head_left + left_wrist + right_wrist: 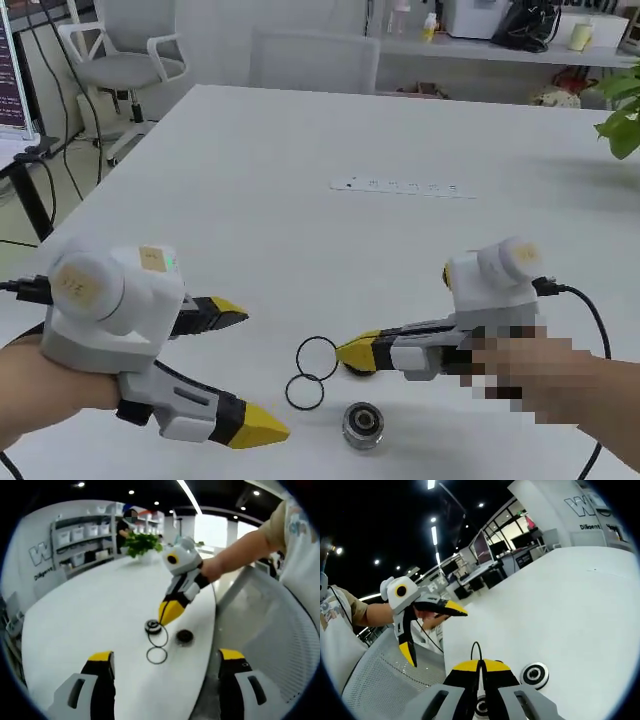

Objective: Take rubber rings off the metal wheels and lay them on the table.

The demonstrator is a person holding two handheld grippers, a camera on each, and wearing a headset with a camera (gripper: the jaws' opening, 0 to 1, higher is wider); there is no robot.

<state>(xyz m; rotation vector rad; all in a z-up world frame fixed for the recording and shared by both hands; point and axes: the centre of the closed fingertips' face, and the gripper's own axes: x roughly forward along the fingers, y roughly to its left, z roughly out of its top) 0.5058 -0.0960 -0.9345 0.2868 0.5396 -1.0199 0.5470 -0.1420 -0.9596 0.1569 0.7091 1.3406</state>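
Observation:
Two thin black rubber rings lie near the table's front edge. My right gripper is shut on the edge of the farther ring, whose black line rises between its yellow tips. The nearer ring lies loose on the table. One metal wheel stands free by the front edge. A second wheel sits right under the right gripper's tip. My left gripper is open to the left of the rings, holding nothing, and its jaws point at them.
The white table stretches far back, with a white power strip at its middle. A grey chair stands beyond the far left corner and a green plant at the right edge.

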